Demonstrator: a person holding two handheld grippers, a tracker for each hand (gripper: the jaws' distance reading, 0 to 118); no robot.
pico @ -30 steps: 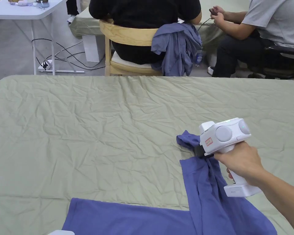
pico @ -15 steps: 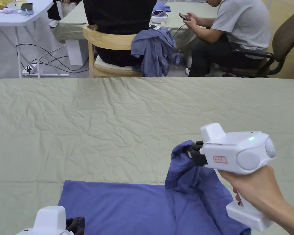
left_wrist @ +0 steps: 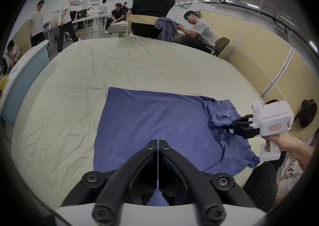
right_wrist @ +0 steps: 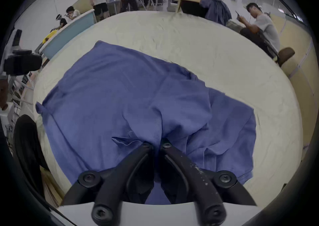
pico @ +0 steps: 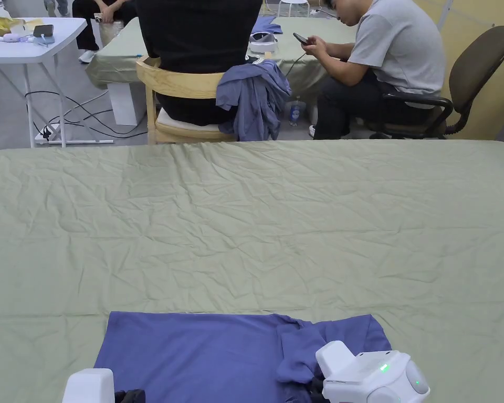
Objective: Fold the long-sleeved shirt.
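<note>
The blue shirt lies flat at the near edge of a big table with a wrinkled green sheet over it. Most of the shirt is smooth. On its right side the cloth is bunched up in a soft lump, where a sleeve lies folded over the body of the shirt.

The right gripper pinches that bunched cloth. Its two black jaws are squeezed together with blue cloth caught between their tips. In the left gripper view, a hand holds this white gripper by its handle, just over the shirt's right side.

The left gripper is above the near edge of the shirt, close to the middle. Its jaws are pressed tight together, tip to tip, and there is no cloth between the tips.

Past the far edge of the table, a person in black sits on a wooden chair. A blue-grey cloth hangs over the back of it. Beside them, a person in a grey top sits on a dark chair.
</note>
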